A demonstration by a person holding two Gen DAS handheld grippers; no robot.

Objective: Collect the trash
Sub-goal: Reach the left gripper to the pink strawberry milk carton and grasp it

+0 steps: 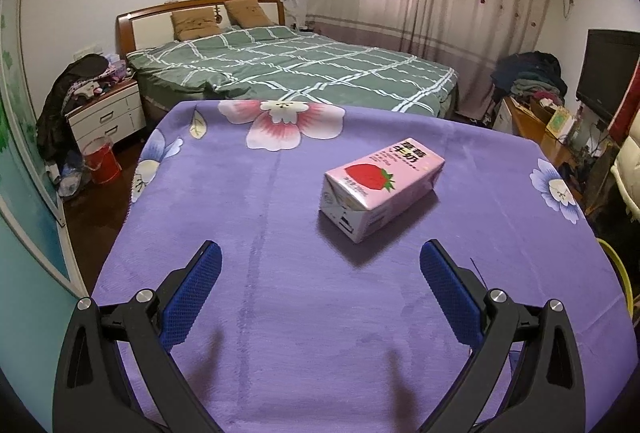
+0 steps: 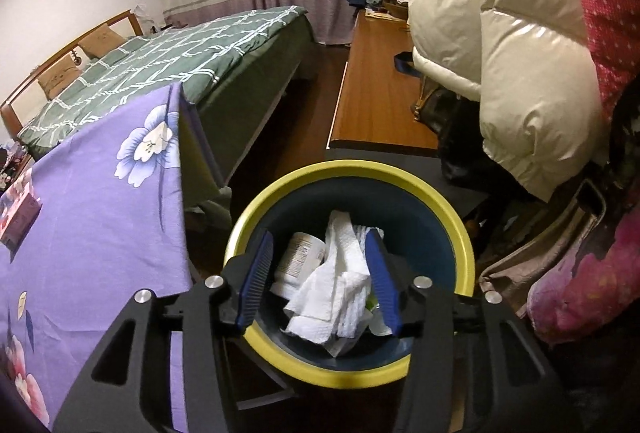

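A pink strawberry milk carton lies on its side on the purple flowered tablecloth. My left gripper is open and empty, just short of the carton, which lies ahead and slightly right. In the right wrist view my right gripper hovers open over a dark bin with a yellow rim. White crumpled tissue lies in the bin between the fingers, apart from the pads. A white jar lies in the bin too. The carton shows at the left edge.
The bin's yellow rim stands beside the table's right edge. A green checked bed lies beyond the table. A wooden bench, a white puffer jacket and bags crowd the right. A red bucket stands on the floor at left.
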